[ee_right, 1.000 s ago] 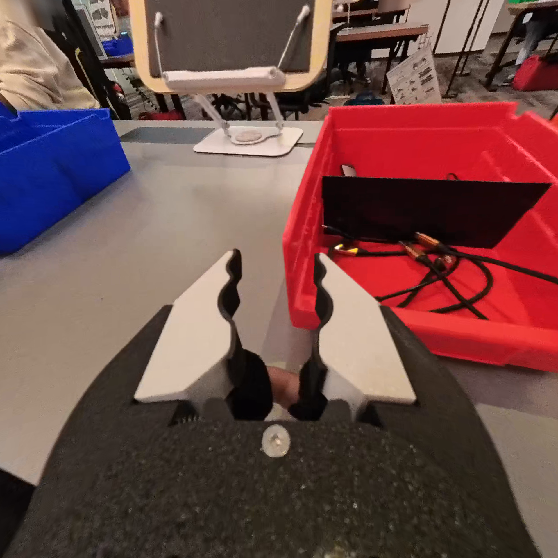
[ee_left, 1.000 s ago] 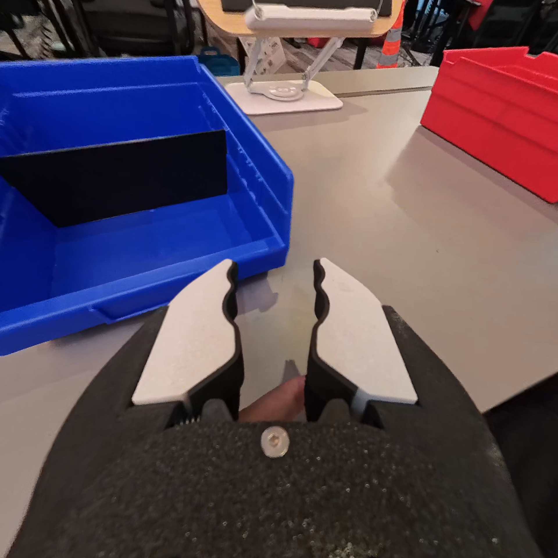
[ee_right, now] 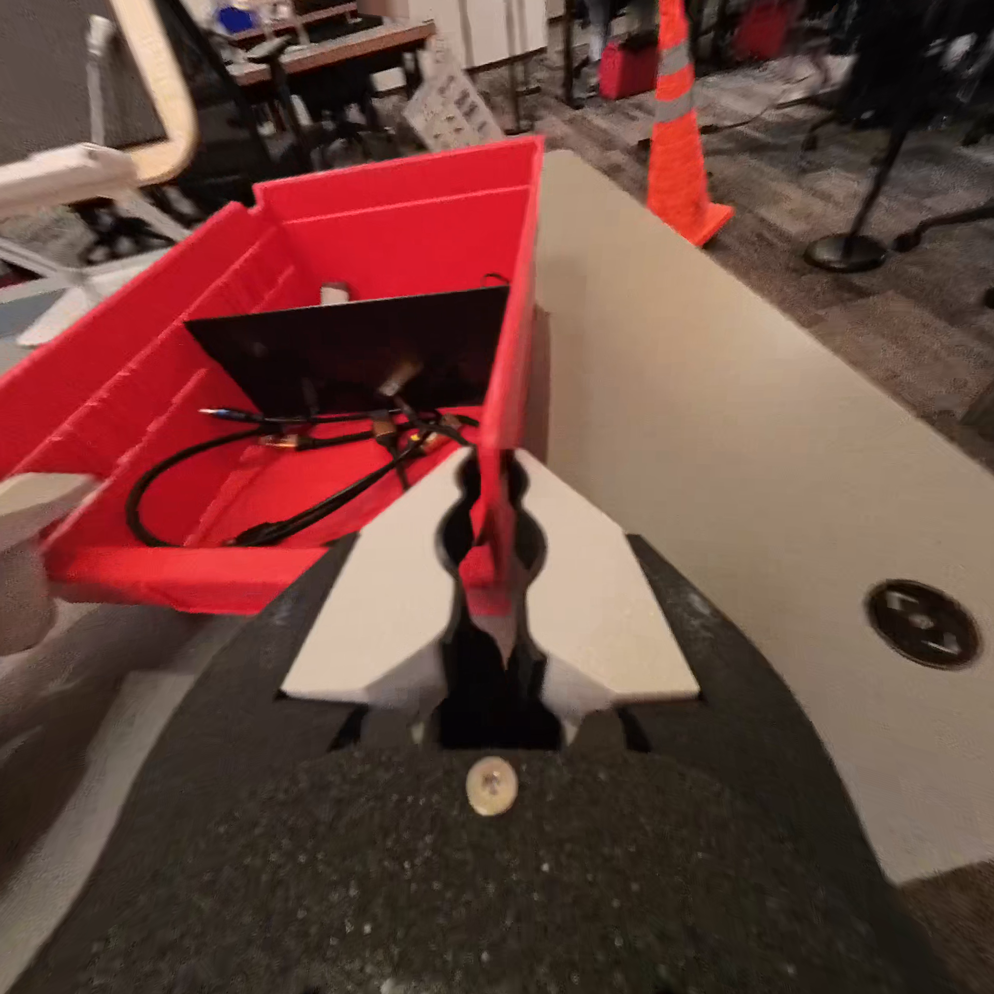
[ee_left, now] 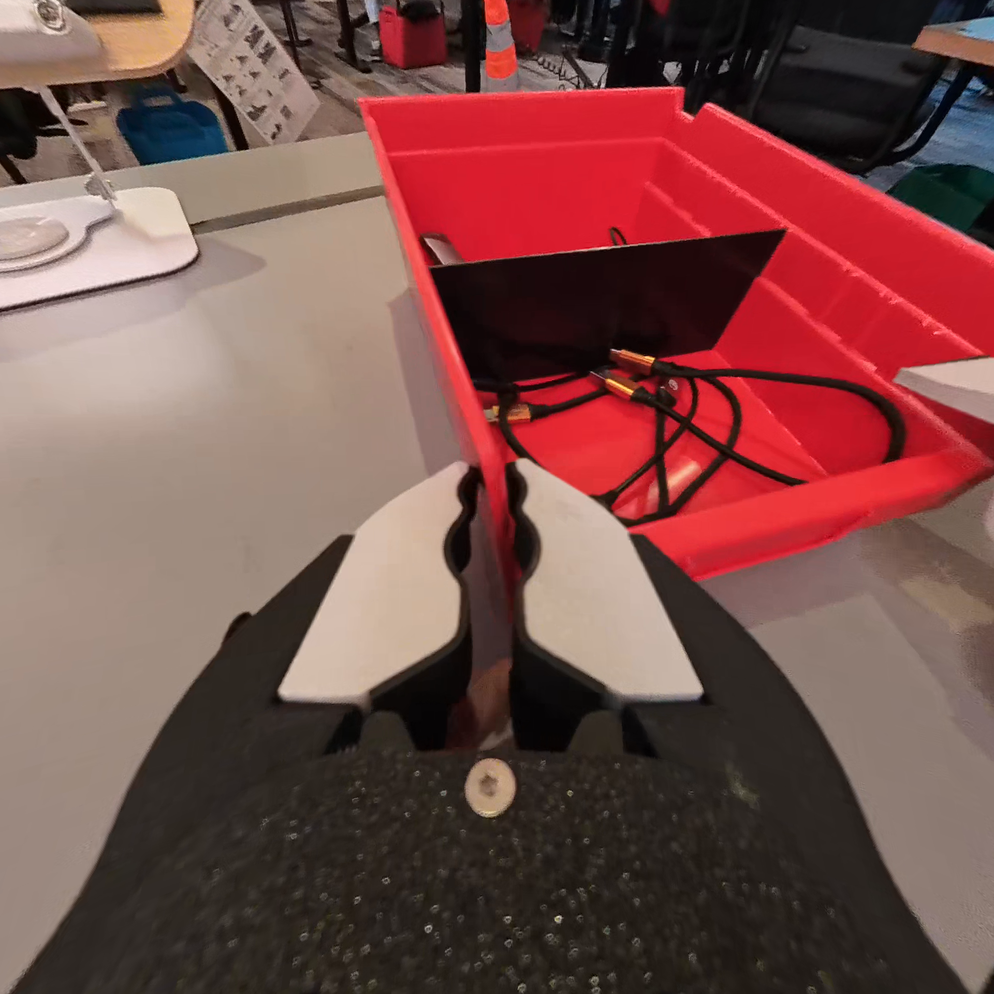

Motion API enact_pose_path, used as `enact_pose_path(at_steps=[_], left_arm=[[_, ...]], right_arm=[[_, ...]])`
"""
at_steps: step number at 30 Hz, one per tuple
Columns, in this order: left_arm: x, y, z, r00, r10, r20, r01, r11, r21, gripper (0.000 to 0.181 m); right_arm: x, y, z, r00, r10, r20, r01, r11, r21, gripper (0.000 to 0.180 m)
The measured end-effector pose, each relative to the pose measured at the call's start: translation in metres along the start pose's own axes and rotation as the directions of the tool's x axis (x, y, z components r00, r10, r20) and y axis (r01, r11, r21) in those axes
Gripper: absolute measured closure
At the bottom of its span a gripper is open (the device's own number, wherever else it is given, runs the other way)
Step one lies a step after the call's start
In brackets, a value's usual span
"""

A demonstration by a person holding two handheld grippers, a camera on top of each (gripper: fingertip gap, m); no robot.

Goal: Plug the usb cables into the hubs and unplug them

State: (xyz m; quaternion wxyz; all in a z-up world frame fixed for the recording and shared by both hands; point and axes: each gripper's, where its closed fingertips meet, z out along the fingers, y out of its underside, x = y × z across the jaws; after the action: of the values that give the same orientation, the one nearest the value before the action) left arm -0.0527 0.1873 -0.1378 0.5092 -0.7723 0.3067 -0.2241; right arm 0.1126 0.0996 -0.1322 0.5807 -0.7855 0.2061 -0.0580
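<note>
A red bin [ee_left: 807, 516] sits on the grey table and holds several black USB cables [ee_left: 699, 425] with gold plugs in front of a black divider [ee_left: 591, 306]. A small grey object [ee_left: 438, 247] shows behind the divider. My left gripper [ee_left: 489, 478] is shut on the bin's left wall near the front corner. My right gripper [ee_right: 492, 457] is shut on the bin's [ee_right: 177, 581] right wall near its front corner. The cables [ee_right: 322, 430] and the divider [ee_right: 349, 349] show there too. Each view catches the other gripper's finger at its edge.
A white stand base [ee_left: 80, 242] sits on the table at the far left. A round black grommet [ee_right: 922, 624] is set in the table right of the bin, close to the table's edge. An orange cone [ee_right: 677, 134] stands on the floor beyond. My hands' fingertips stand some 20 centimetres from each other.
My left gripper swung right from the blue bin to the red bin and shut on its left wall. My right gripper moved to the right wall and shut on it.
</note>
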Motion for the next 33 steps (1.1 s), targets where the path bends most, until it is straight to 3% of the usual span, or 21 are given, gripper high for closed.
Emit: enact_pose_path(at_steps=[1, 10, 19, 25, 33], left_arm=[[-0.002, 0.0, 0.0, 1.0, -0.004, 0.007, 0.004, 1.0, -0.002, 0.172], [-0.029, -0.004, -0.035, 0.996, -0.017, 0.085, 0.012, 0.998, 0.057, 0.175], [-0.128, -0.009, -0.113, 0.954, -0.028, 0.298, -0.01, 0.992, 0.126, 0.176], [-0.192, 0.019, -0.145, 0.914, -0.042, 0.403, 0.011, 0.997, 0.078, 0.176], [-0.21, 0.048, -0.145, 0.937, -0.061, 0.343, 0.053, 0.998, 0.031, 0.17]], right_arm=[[-0.002, -0.002, -0.002, 0.999, -0.041, -0.006, 0.041, 0.999, 0.018, 0.176], [-0.039, -0.013, -0.006, 0.99, -0.139, 0.0, 0.138, 0.988, 0.073, 0.178], [-0.169, -0.025, 0.003, 0.962, -0.201, 0.183, 0.177, 0.974, 0.142, 0.179], [-0.244, 0.002, 0.02, 0.93, -0.218, 0.296, 0.198, 0.976, 0.095, 0.178], [-0.261, 0.034, 0.015, 0.856, -0.152, 0.494, 0.186, 0.982, -0.019, 0.17]])
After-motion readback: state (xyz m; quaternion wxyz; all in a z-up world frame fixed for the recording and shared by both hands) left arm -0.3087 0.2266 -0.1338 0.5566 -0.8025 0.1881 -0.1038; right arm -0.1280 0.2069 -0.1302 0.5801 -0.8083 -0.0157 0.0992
